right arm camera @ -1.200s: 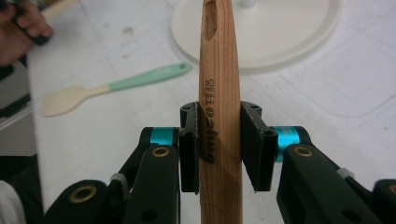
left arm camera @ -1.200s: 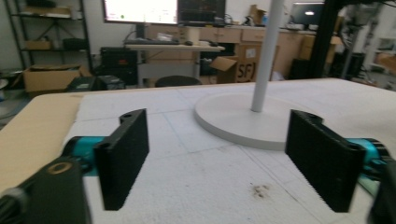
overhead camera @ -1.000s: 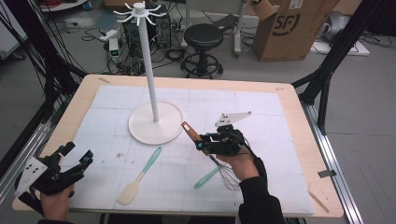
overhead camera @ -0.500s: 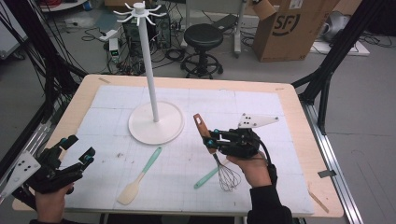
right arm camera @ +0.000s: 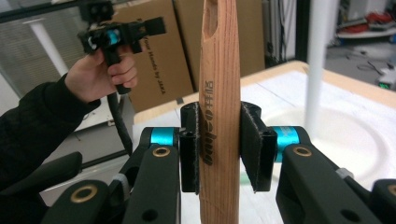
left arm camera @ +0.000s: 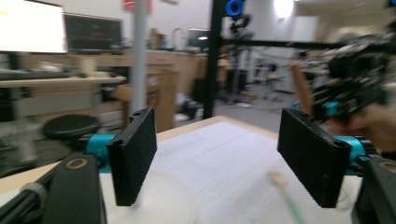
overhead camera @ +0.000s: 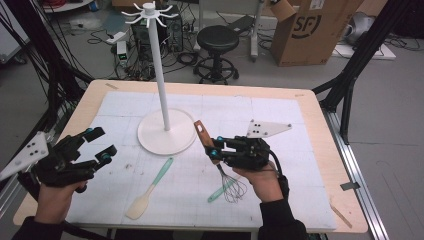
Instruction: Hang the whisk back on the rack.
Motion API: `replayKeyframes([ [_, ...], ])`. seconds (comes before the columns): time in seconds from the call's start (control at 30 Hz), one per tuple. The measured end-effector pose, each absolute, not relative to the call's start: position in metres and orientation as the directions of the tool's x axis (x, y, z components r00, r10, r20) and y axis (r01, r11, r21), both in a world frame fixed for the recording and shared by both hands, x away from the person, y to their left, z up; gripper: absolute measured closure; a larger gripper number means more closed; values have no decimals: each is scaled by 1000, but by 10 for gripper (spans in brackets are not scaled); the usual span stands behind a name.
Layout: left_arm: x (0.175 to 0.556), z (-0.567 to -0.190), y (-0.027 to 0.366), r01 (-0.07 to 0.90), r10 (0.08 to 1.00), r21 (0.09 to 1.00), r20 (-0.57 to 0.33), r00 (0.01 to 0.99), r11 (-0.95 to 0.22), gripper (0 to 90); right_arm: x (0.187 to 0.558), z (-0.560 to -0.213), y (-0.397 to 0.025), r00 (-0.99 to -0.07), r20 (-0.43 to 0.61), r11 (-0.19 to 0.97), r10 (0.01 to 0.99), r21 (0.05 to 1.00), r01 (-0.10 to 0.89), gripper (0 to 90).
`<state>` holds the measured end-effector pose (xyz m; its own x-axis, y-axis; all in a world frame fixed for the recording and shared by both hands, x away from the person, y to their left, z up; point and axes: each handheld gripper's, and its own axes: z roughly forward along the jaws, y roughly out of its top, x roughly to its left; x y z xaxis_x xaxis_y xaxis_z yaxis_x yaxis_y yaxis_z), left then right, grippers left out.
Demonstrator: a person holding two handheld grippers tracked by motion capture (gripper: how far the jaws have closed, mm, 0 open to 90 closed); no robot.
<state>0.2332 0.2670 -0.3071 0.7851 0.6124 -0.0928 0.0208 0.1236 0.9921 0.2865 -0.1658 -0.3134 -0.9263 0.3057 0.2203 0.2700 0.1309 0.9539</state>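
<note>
Whisk (overhead camera: 227,182): lifted at a slant just right of the stand's base (overhead camera: 155,142); wooden handle (right arm camera: 218,107) pointed up toward the base, wire head hung low near the table (overhead camera: 310,125).
Right gripper (overhead camera: 214,148): jaws closed on the whisk's handle partway along, one pad pressed to each side; the handle's slotted end stood above the pads.
Left gripper (overhead camera: 98,145): well left of the base, jaws wide apart, nothing between them.
Spatula (overhead camera: 148,190): flat on the table, below the base, left of the whisk.
</note>
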Motion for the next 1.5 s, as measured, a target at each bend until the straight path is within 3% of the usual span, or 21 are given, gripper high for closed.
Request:
replayKeyframes([
  [0.33, 253, -272, 229, 83, 509, 986, -147, 848, 147, 359, 278, -301, -122, -955, 156, 169, 253, 965, 202, 707],
  [0.57, 257, -265, 204, 93, 460, 989, -134, 878, 111, 371, 277, -296, -106, -960, 144, 166, 241, 968, 187, 707],
  [0.97, 262, -261, 177, 126, 392, 987, -157, 906, 103, 484, 276, -298, -100, -963, 144, 164, 229, 969, 184, 707],
  [1.23, 263, -264, 170, 161, 385, 983, -185, 904, 93, 499, 274, -298, -103, -960, 144, 143, 242, 973, 183, 707],
  [1.5, 265, -268, 159, 195, 367, 977, -213, 905, 86, 604, 272, -296, -102, -963, 130, 139, 236, 976, 166, 706],
])
